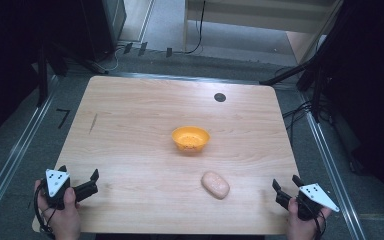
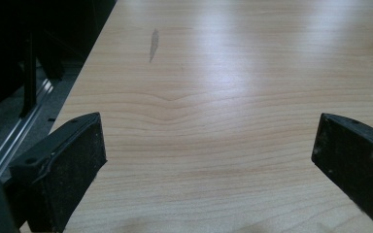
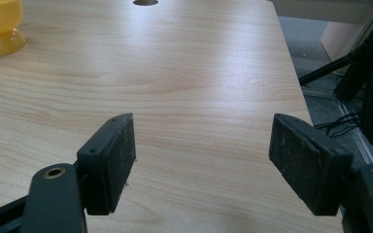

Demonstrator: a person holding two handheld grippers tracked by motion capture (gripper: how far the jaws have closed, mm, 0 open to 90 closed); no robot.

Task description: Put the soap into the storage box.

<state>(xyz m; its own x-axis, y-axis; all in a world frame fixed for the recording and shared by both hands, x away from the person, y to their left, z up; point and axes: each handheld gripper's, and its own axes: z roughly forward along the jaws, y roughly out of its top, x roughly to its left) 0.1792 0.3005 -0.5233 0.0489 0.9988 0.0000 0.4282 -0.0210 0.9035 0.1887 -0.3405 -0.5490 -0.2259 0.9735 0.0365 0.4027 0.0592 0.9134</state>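
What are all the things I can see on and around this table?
bowl: one, orange, middle of the table.
bread roll: one, pale tan, near the front edge, right of the bowl.
hole: one, dark, round, far side of the tabletop.
table: one, light wood.
left gripper: one, black, jaws open, front left corner.
right gripper: one, black, jaws open, front right corner.
hands: two, holding the grippers.

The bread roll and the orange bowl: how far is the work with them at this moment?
Nothing looks done yet. The bread roll lies on the table, apart from the orange bowl, which is near the middle. Nothing is in hand: the left gripper and the right gripper rest at the near edge, jaws wide apart and empty. What is left is probably everything: grasping the roll and moving it, perhaps to the bowl.
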